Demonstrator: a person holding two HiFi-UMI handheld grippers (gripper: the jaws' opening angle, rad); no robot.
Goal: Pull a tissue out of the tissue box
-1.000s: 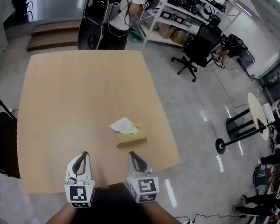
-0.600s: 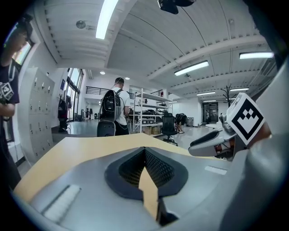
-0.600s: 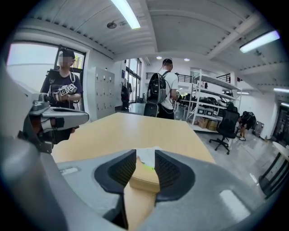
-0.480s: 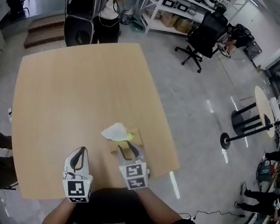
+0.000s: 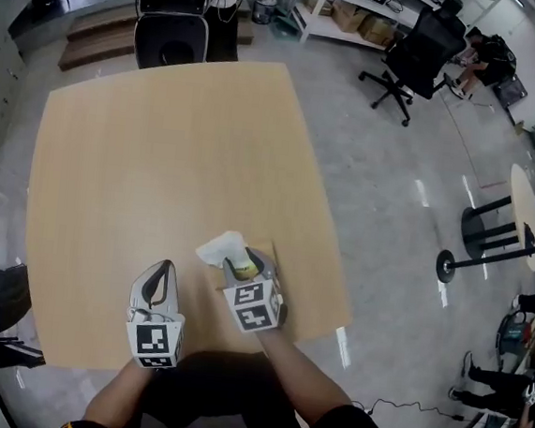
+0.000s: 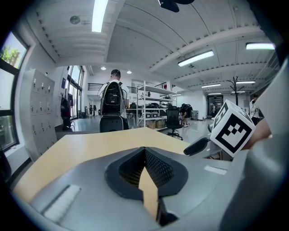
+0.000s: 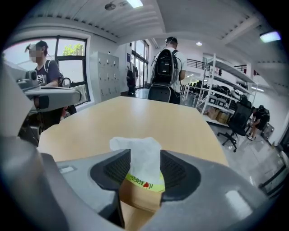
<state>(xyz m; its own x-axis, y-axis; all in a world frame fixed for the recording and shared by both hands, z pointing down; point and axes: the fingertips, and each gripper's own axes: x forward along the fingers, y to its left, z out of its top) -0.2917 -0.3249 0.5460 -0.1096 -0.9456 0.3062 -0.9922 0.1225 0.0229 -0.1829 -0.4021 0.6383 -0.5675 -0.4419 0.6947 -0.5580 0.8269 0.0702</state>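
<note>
A brown tissue box (image 7: 139,197) with a yellow-green opening stands near the front right of the wooden table (image 5: 161,151). A white tissue (image 5: 217,249) sticks up out of it. My right gripper (image 5: 246,266) hangs over the box and covers most of it in the head view. Its jaws are opening; in the right gripper view the tissue (image 7: 137,158) stands between them (image 7: 144,170), and the pads are not pressing on it. My left gripper (image 5: 159,271) sits to the left of the box, apart from it. In the left gripper view its jaws (image 6: 145,155) are shut on nothing.
A black chair (image 5: 172,35) stands at the table's far edge, and a person with a backpack (image 7: 167,67) is behind it. To the right are an office chair (image 5: 425,45) and a round stand table (image 5: 523,200). Shelves line the back wall. Another person (image 7: 43,67) is at the left.
My right gripper came forward and down from the table's front edge to over the tissue box, and its jaws opened. My left gripper moved slightly forward and stayed shut.
</note>
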